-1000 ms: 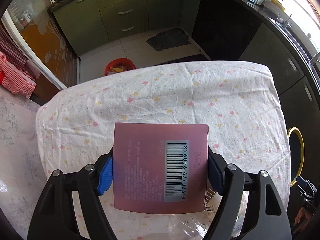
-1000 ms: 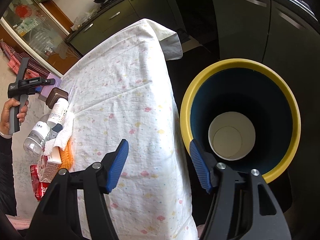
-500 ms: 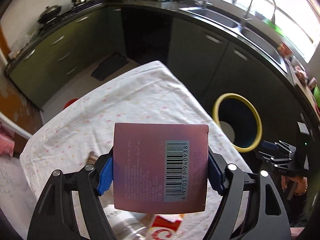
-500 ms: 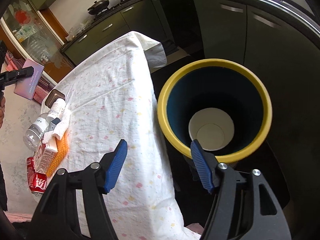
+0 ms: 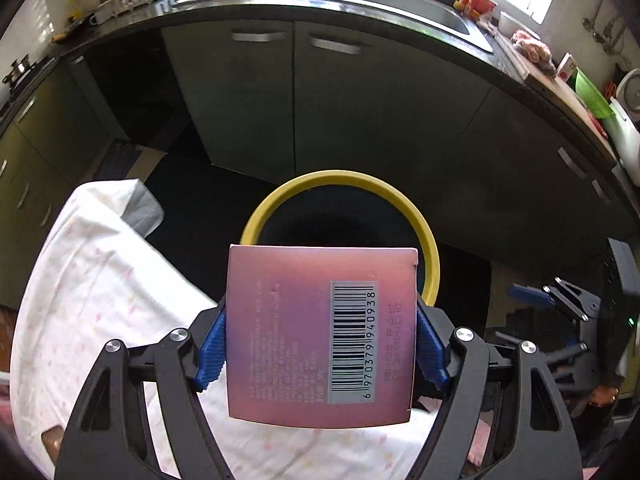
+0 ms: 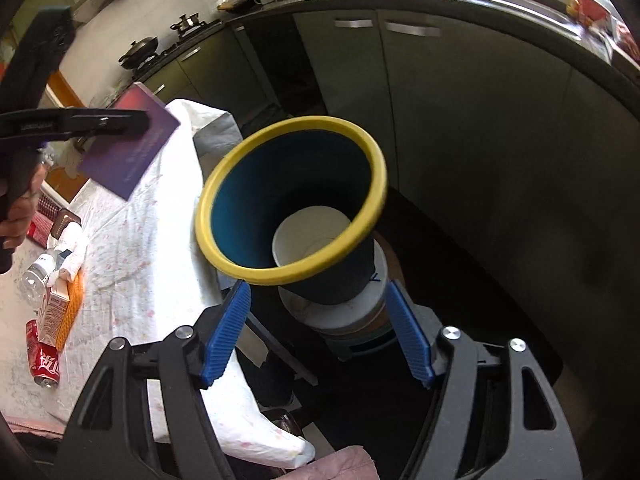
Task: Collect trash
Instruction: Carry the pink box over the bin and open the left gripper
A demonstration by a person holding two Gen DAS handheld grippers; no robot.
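the left gripper (image 5: 320, 350) had its blue pads clamped on both side edges of a flat pink-purple cardboard box with a barcode (image 5: 320, 336), sitting dead centre in the lower half of the left wrist view. just above the box, mid-frame, showed the yellow-rimmed dark blue bin (image 5: 340, 216), its mouth partly covered by the box's top edge. in the right wrist view the same bin (image 6: 292, 200) filled the middle, tilted toward the camera, a white paper cup (image 6: 308, 236) lying at its bottom. the right gripper (image 6: 316, 336) stood wide open with nothing between its pads, below the bin. at the left edge of that view the box hung over the floral white tablecloth (image 6: 140, 248), beside the bin and not yet over its mouth, i'd say. down the lower left lay more trash: a clear plastic bottle (image 6: 34, 276), a small carton (image 6: 54, 312), a red soda can (image 6: 44, 364).

to do the drop well, i reckoned, carry the box forward until it's squarely over the opening, tip its leading edge down, then let the pads part, or it may catch the rim.
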